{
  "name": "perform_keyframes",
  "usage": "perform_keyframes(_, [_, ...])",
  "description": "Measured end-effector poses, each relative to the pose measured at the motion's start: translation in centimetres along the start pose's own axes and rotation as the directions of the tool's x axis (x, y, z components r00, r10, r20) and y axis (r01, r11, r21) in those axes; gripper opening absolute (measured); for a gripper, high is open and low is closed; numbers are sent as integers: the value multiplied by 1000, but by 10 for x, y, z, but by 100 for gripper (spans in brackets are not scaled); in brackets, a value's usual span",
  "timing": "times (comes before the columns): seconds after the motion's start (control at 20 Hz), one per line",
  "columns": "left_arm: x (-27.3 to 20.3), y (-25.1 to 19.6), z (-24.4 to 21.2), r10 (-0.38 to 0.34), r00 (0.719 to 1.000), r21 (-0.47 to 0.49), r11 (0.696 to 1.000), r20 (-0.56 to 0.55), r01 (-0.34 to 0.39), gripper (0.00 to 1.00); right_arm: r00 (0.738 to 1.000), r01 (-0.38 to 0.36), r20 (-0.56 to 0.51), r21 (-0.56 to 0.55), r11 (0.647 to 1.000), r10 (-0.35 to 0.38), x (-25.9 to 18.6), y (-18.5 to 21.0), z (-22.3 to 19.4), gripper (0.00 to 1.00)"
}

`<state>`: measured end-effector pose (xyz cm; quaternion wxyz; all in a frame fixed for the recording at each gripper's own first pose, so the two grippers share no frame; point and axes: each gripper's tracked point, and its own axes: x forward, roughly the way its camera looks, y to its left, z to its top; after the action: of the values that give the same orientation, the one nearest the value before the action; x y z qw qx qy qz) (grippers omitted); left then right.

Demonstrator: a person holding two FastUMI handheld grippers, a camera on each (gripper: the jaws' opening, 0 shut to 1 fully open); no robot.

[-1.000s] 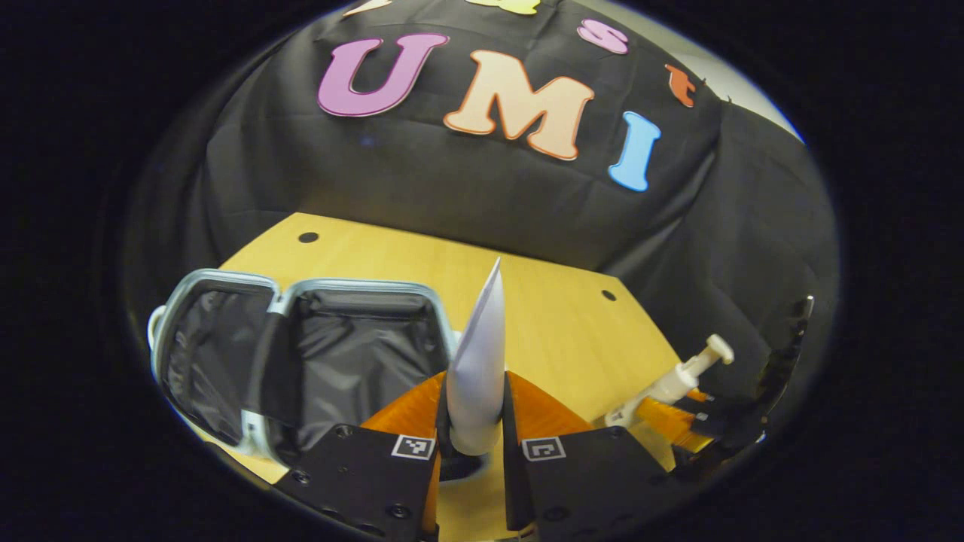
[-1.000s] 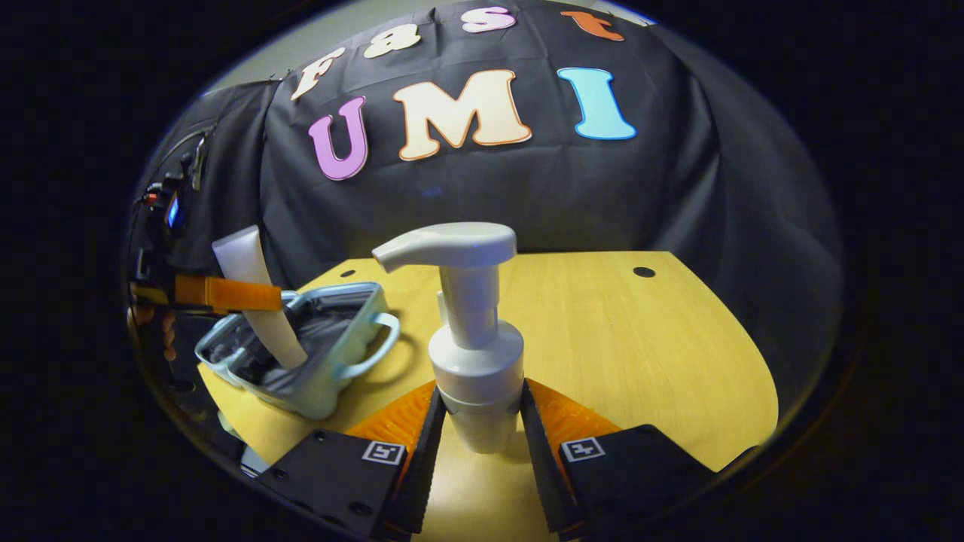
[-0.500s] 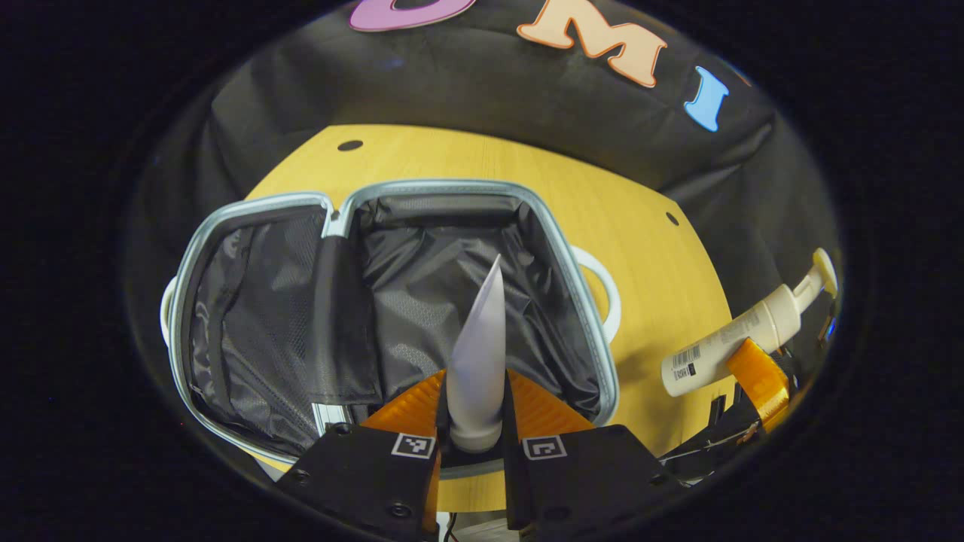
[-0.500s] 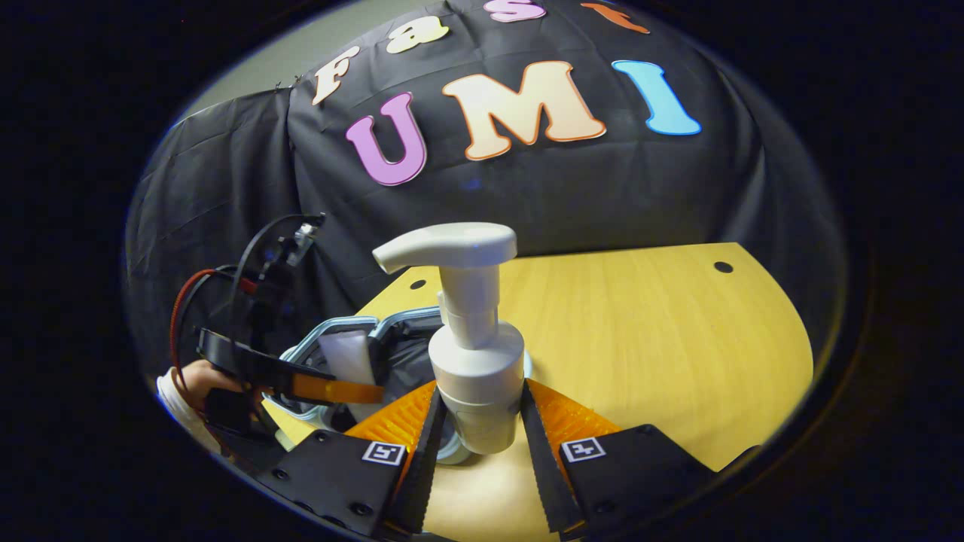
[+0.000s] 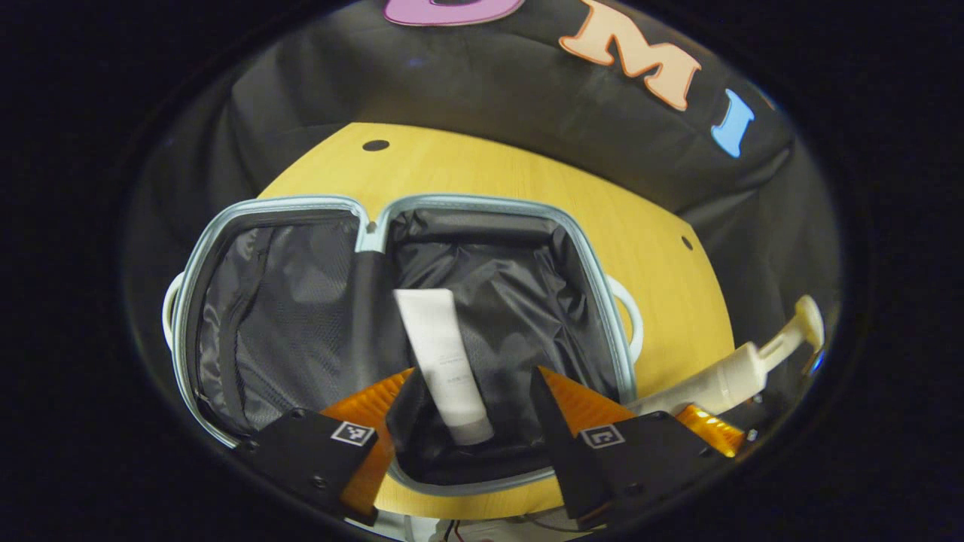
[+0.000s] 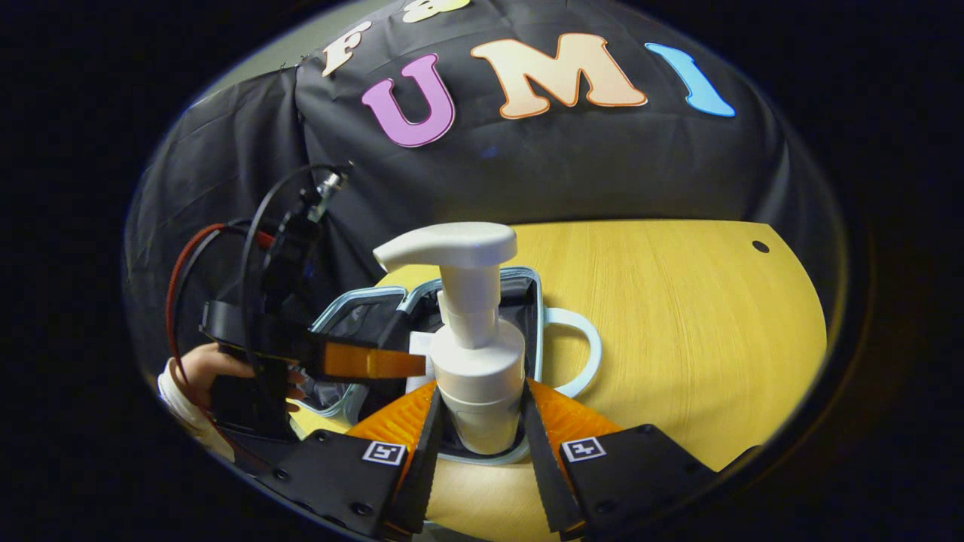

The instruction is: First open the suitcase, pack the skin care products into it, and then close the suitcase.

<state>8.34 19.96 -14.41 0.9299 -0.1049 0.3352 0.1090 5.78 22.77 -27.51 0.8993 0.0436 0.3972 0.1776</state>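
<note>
My left tool has just spread apart — the tube now lies loose in the open suitcase, mid-frame. My right tool stays clamped on the pump bottle above the case — it goes in next, I judge.

The left gripper was held pointing downward with its fingers spread wide apart, nothing being pressed between them. Seen from the right gripper view, it was carried level, low at the left, gripped from behind by a hand with a pale sleeve cuff at the wrist. The right gripper was kept pointing forward and slightly down, both fingers pressed inward, clamped.
</note>
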Motion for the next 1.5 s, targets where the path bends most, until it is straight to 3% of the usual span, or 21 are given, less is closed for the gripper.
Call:
perform_keyframes(0.1, [-18, 11, 9, 6, 999, -32, 999, 42, -5, 90, 1000, -1, -24, -6, 1000, 1, 10, 4, -6, 58])
perform_keyframes(0.35, [-68, 59, 22, 67, 991, -140, 989, 117, -51, 91, 998, -14, -55, 7, 1000, 15, 27, 17, -16, 60])
perform_keyframes(0.55, [-110, 114, 39, 124, 974, -264, 962, 189, -71, 91, 999, -19, -45, 13, 1000, 20, 29, 20, -12, 57])
perform_keyframes(0.75, [-136, 200, 38, 290, 930, -357, 913, 225, -198, 91, 998, -35, 53, 44, 998, 32, 20, 17, 18, 87])
perform_keyframes(0.85, [-146, 243, 31, 371, 904, -394, 879, 214, -268, 91, 994, -13, 111, 47, 999, 7, 8, 8, 35, 91])
perform_keyframes(0.9, [-148, 261, 28, 407, 890, -404, 864, 208, -300, 91, 989, 9, 145, 45, 999, -15, 1, 1, 43, 87])
perform_keyframes(0.95, [-151, 279, 25, 435, 879, -413, 849, 195, -329, 91, 984, 29, 174, 43, 999, -36, -6, -5, 52, 97])
perform_keyframes(1.05, [-149, 312, 13, 481, 861, -424, 823, 165, -378, 91, 973, 72, 219, 33, 997, -77, -21, -15, 63, 97])
perform_keyframes(1.2, [-131, 338, 11, 462, 877, -450, 817, 136, -361, 90, 962, 129, 242, 11, 992, -128, -41, -27, 68, 98])
perform_keyframes(1.4, [-90, 356, 7, 379, 917, -491, 826, 120, -277, 88, 950, 190, 252, -8, 982, -182, -62, -36, 65, 98])
perform_keyframes(1.45, [-85, 359, 8, 364, 924, -496, 827, 115, -264, 86, 948, 204, 253, -14, 979, -194, -65, -38, 64, 98])
perform_keyframes(1.5, [-81, 362, 8, 352, 929, -504, 826, 111, -252, 75, 946, 213, 254, -19, 977, -202, -68, -37, 62, 98])
